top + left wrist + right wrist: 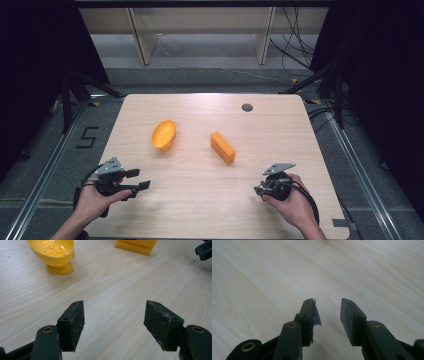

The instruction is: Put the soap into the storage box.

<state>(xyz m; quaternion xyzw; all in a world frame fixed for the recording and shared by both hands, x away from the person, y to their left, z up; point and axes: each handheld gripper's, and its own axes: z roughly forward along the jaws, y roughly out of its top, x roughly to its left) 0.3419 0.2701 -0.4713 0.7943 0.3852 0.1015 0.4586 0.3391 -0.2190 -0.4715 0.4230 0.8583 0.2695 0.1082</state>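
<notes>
Left gripper (142, 179): lower left of high view, jaws spread wide and empty, aimed at the objects, likely ready to reach.
Right gripper (257, 190): lower right, jaws parted narrowly, nothing between them.
Yellow footed dish (164, 134): centre-left on table (280, 130), tipped sideways.
Orange block (222, 147): centre, apart from dish.

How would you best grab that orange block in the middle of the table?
Probably across the two long flat sides of the orange block, at its middle, coming from above. It lies flat and slanted on the table, so turn the tool to match. The right tool is nearer and open.
</notes>
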